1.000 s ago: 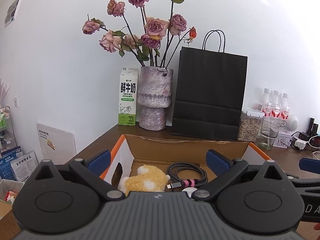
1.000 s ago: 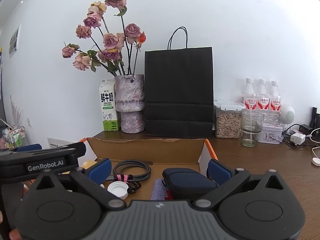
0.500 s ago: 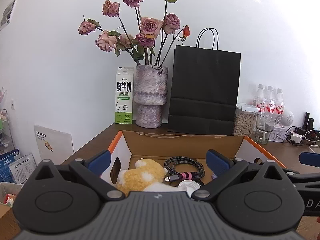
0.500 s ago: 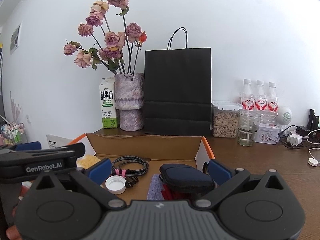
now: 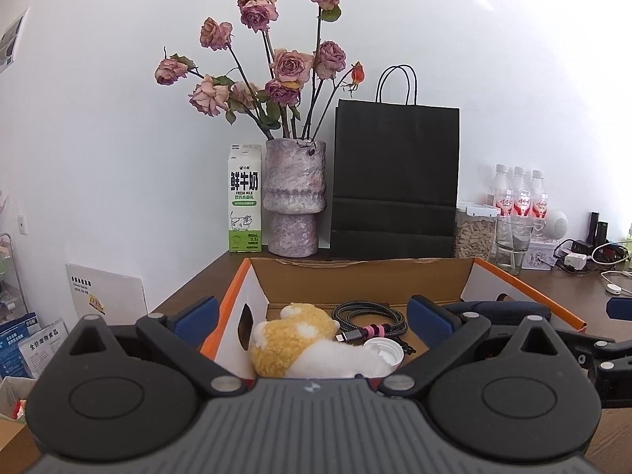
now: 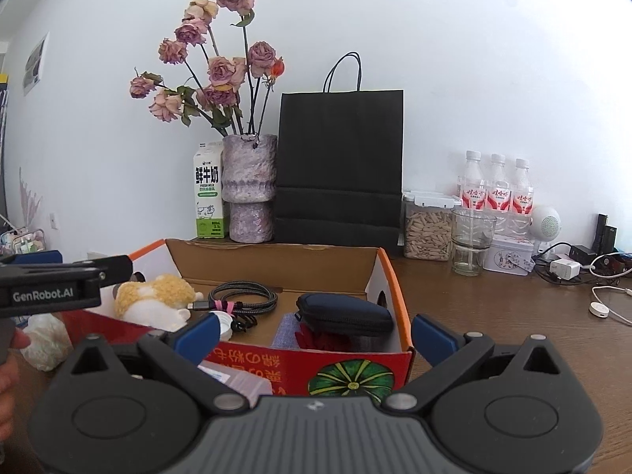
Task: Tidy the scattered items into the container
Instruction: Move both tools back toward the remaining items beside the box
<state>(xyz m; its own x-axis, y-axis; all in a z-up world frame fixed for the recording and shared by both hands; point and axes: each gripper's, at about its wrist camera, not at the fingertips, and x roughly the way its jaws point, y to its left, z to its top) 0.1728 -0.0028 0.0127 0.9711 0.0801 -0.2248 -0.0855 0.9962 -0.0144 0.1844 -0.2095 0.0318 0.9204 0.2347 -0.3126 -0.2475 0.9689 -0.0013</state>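
Black tongs [image 5: 312, 310], blue fingertips [image 5: 424, 312]

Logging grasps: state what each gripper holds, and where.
Nothing held. The left gripper and right gripper are both open, empty, near the cardboard box.

The right claw [image 6: 314, 335] body hides the near wall of the box [image 6: 389, 276] below its printed pumpkin. A pale packet [image 6: 237, 379] just behind its left finger is mostly covered, its label unreadable. A red item [image 6: 320, 339] lies half under the dark pouch [image 6: 343, 312]. The left claw [image 5: 312, 316] covers the plush toy's [image 5: 292, 335] lower part. Far right, the cables [image 6: 600, 272] on the bench [image 6: 513, 316] are too small to sort.
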